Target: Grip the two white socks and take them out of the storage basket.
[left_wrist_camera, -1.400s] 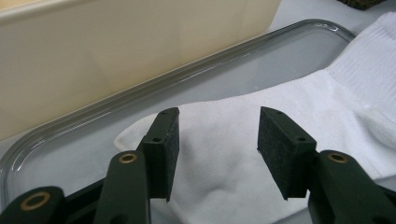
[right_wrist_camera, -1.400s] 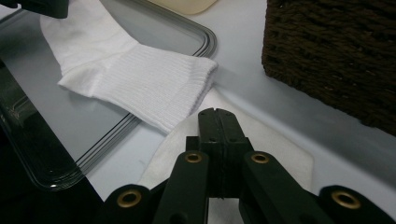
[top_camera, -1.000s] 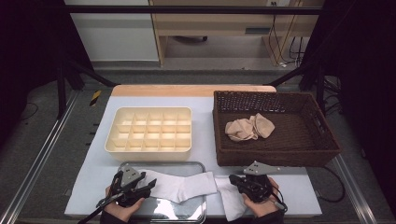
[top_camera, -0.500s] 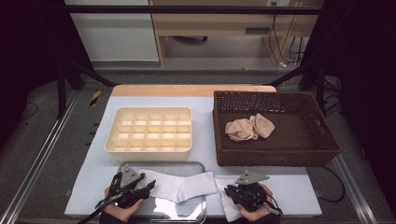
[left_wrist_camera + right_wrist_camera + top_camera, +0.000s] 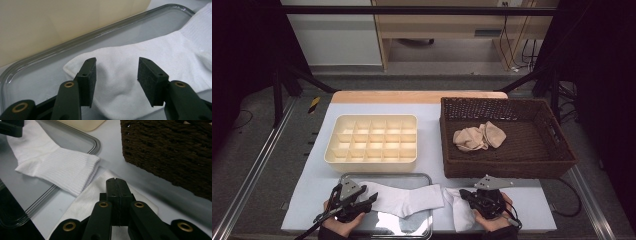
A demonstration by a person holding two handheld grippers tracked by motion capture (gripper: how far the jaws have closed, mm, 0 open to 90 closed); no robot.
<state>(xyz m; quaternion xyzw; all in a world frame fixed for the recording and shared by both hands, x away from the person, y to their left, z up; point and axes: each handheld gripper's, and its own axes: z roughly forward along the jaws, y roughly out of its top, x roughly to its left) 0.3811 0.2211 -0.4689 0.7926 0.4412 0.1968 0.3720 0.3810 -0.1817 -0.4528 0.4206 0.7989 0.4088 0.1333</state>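
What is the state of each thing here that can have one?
left gripper: open, astride the sock on the tray.
right gripper: shut, over the second white sock.
sock on the tray: flat, cuff overhanging.
second white sock: on the table.
beige socks: bunched in basket.
organizer: empty.

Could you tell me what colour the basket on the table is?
Dark brown wicker basket, clearest in the high view.

Right gripper [image 5: 468, 196] jaws just closed fully above the second white sock [image 5: 460, 216].
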